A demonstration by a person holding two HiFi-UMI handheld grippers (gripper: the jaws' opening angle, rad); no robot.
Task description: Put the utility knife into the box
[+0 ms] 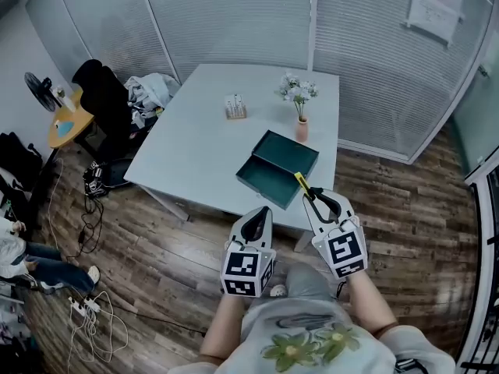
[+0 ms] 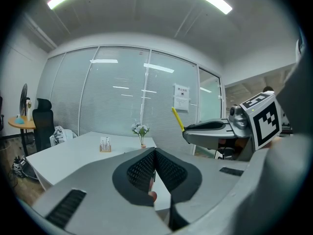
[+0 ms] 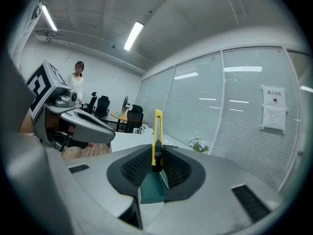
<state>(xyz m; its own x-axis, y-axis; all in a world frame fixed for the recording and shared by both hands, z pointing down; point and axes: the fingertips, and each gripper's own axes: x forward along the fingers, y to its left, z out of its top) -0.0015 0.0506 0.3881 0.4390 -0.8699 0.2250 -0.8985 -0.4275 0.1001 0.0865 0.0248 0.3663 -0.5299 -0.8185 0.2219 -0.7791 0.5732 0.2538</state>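
Observation:
A yellow utility knife [image 3: 158, 138] stands upright between the pads of my right gripper [image 3: 156, 166], which is shut on it. In the head view that knife [image 1: 301, 182] sticks out of the right gripper [image 1: 313, 197] just off the table's near edge, beside the dark teal open box [image 1: 277, 167]. The box [image 3: 151, 187] shows below the jaws in the right gripper view. My left gripper [image 1: 260, 215] hangs lower left of the box, shut with nothing in it. From the left gripper view, its closed jaws [image 2: 154, 173] point at the table, with the knife [image 2: 177, 119] seen at right.
A white table [image 1: 203, 142] carries a small wooden holder [image 1: 235, 107] and a pink vase of flowers [image 1: 299, 104]. Frosted glass walls stand behind. A black chair with clothes [image 1: 117, 100], a round side table [image 1: 69, 123] and floor cables [image 1: 90, 302] lie left.

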